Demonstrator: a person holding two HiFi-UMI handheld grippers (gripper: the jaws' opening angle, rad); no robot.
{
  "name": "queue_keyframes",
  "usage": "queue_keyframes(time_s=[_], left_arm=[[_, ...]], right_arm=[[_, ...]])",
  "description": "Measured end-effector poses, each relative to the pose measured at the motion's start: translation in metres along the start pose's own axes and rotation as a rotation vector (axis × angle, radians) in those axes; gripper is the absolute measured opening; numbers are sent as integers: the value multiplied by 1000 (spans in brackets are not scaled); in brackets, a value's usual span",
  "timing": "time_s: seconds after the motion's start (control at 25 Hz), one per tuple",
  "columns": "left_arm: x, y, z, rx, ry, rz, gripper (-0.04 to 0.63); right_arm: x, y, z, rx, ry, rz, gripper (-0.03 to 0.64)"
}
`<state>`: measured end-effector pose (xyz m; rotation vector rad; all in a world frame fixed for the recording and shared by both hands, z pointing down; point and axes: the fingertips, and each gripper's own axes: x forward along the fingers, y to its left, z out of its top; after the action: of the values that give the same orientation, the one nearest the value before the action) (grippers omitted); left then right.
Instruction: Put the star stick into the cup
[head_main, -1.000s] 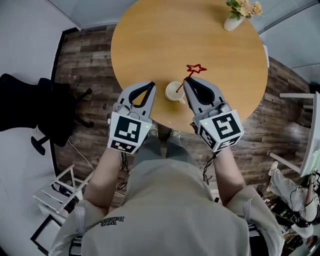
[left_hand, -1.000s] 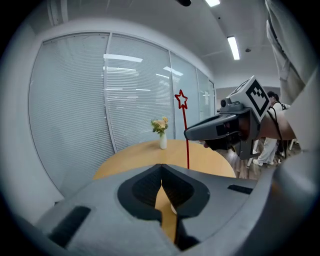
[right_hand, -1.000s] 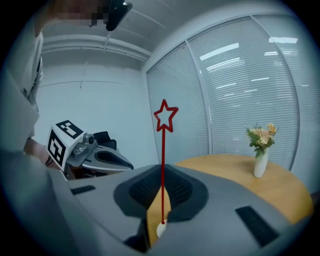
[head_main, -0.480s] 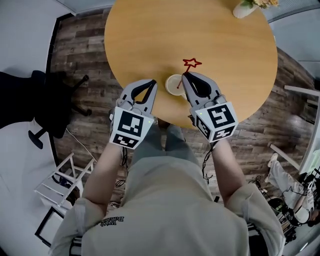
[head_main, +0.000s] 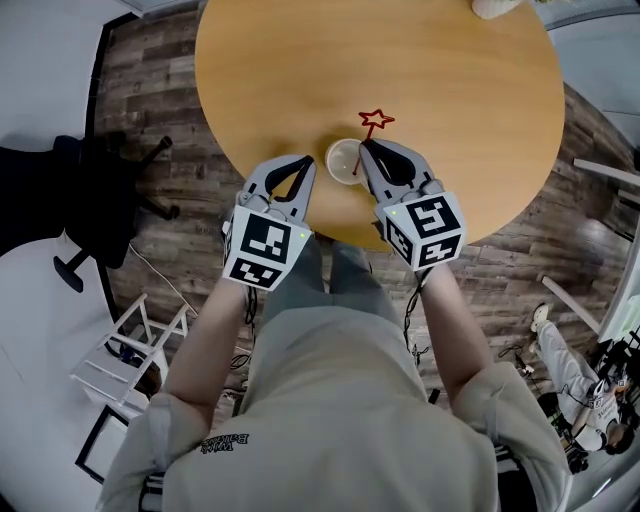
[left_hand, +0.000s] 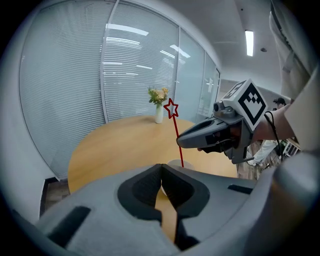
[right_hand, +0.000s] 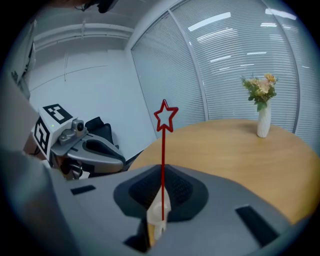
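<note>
One surface (head_main: 450, 90), round and wooden. On it stand two things: one cup (head_main: 342, 160) by the near edge and one white vase (right_hand: 262, 122) by the far edge, holding one bunch of flowers (right_hand: 260, 89). One red star stick (head_main: 375, 121), with one star at its top. Two pairs of tongs over the near edge: the left tongs (head_main: 306, 160), pressed together on nothing, and the right tongs (head_main: 364, 146), clamped on the stick. Two marker cubes (head_main: 264, 247), one per pair. On the floor, one black office chair (head_main: 90, 210) and one white frame rack (head_main: 130, 350). Two people: the one holding the tongs and one seated person (head_main: 590, 390) off the right edge.
</note>
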<state>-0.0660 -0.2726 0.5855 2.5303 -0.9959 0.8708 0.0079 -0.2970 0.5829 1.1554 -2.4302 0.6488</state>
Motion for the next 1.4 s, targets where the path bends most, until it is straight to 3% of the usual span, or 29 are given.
queue_keyframes(time_s=[0.28,0.72,1.12,1.4], left_arm=[[10,-7,-3,-27,2,-9,21],[4,-28,12,10,-18,-27,21],[-28,-28,45,52,-84,26,21],[-53,-31,94,102,-169,55,21]], right_arm=[[5,-9,-22,32,81,-15,38],[-9,-9,-32,68,130,0,40],[-47,-2,10,68,5,-43,41],[-77,-2,56,20,-101,-73,41]])
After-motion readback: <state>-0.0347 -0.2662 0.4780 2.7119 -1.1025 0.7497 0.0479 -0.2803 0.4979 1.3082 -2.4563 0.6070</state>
